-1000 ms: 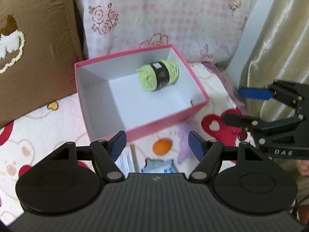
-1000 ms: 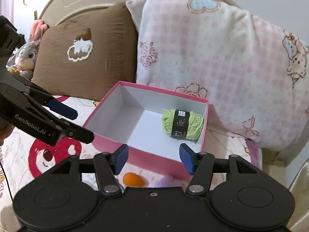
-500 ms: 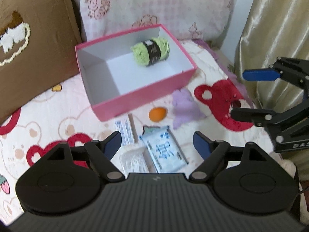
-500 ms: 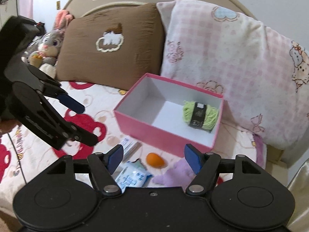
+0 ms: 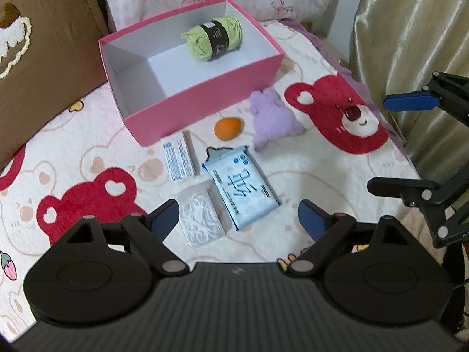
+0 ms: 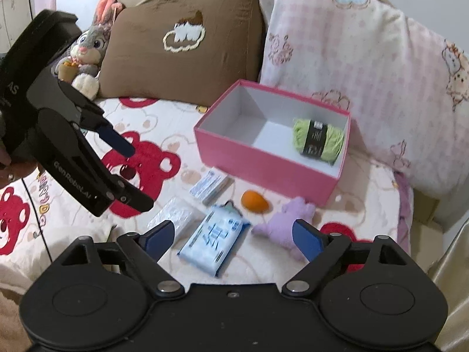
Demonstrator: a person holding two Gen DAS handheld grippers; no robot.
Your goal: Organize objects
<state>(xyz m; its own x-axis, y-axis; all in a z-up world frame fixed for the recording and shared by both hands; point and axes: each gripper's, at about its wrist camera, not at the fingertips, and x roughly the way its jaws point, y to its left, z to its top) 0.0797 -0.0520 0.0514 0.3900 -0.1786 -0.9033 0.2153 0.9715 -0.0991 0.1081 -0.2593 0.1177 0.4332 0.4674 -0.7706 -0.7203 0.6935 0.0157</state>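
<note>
A pink box point(image 5: 205, 108) point(image 6: 263, 161) stands on the bed with a green yarn ball point(image 5: 214, 39) point(image 6: 318, 140) inside. In front of it lie an orange egg-shaped object point(image 5: 228, 128) point(image 6: 254, 201), a purple plush point(image 5: 274, 118) point(image 6: 288, 220), a blue tissue pack point(image 5: 241, 186) point(image 6: 214, 237), a small white carton point(image 5: 178, 160) point(image 6: 208, 186) and a clear plastic packet point(image 5: 199, 215) point(image 6: 173, 215). My left gripper point(image 5: 239, 223) point(image 6: 133, 176) is open and empty above the packs. My right gripper point(image 6: 234, 237) point(image 5: 401, 143) is open and empty, to the right.
A brown pillow point(image 6: 181, 50) and a pink checked pillow point(image 6: 366, 67) lean behind the box. A rabbit plush point(image 6: 88, 50) sits at the far left. A gold curtain point(image 5: 410, 29) hangs at the bed's right edge. The bedspread point(image 5: 322, 161) has red bear prints.
Both grippers have pulled back and up from the box, so the loose objects in front of it have come into view. Both stay open.
</note>
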